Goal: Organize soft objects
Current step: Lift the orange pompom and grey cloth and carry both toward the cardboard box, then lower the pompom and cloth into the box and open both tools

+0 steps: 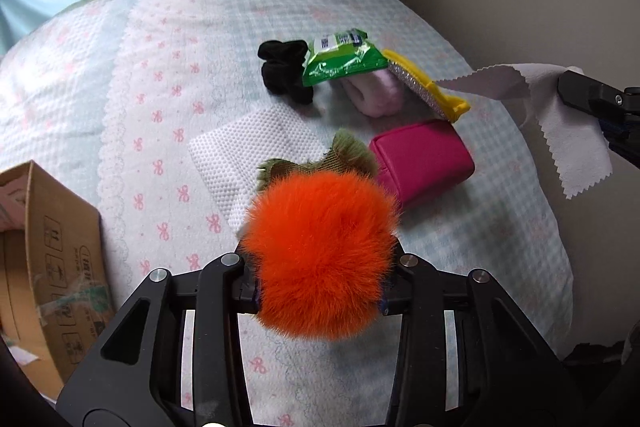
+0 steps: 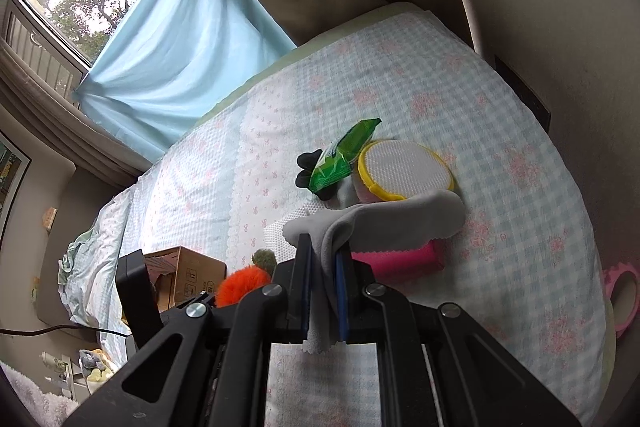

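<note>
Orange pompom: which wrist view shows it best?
The left wrist view: the orange pompom fills the foreground, clamped in the left gripper, green tufts showing above it. The right wrist view catches only part of it, low and left, behind the right gripper gripping the grey cloth.

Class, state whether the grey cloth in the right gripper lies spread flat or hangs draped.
Draped: the grey cloth hangs bunched from the shut right gripper, its pinked edges drooping clear of the bed.

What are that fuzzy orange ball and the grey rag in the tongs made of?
The orange ball, held in the left tongs, looks like long fluffy faux fur, though real fur can't be ruled out. The grey rag, in the right tongs, looks like thin matte microfibre with zigzag-cut edges.
</note>
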